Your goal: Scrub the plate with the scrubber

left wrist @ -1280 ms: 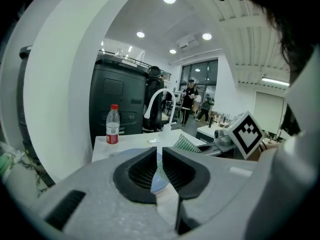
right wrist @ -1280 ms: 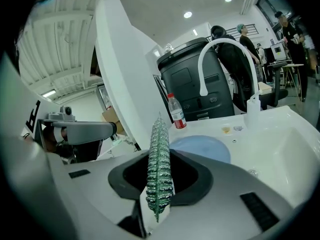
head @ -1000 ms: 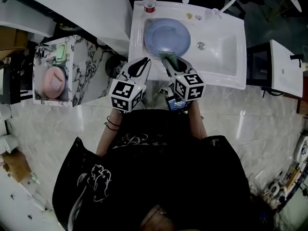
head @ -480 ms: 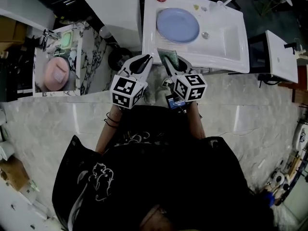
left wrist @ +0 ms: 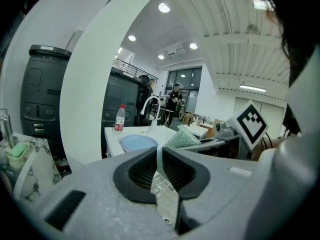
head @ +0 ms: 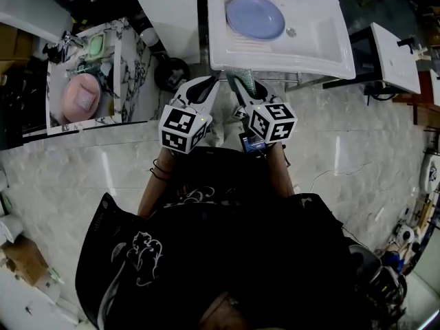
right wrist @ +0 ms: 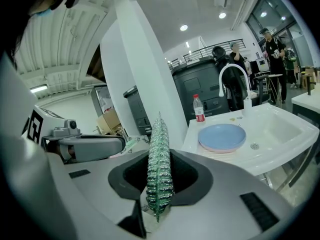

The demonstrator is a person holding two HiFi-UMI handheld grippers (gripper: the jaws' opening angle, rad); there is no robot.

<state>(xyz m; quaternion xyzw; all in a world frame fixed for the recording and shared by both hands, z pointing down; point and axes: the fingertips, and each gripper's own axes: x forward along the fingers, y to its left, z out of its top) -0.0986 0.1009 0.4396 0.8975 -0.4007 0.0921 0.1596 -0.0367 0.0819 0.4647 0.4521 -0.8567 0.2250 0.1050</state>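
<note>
Where head view shows little, right claw (right wrist: 159, 176) grips scrubber (right wrist: 159, 151) edge-on — left claw (left wrist: 159, 165) closed, empty.

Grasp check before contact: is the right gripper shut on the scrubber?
Shut on it: the right gripper jaws pinch the green scrubber edge-on between them.

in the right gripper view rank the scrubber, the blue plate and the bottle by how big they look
1. scrubber: looks largest, but it sits right at the camera, so nearness inflates it.
2. blue plate
3. bottle: smallest; it stands about as far off as the plate, so that comparison is fair.
</note>
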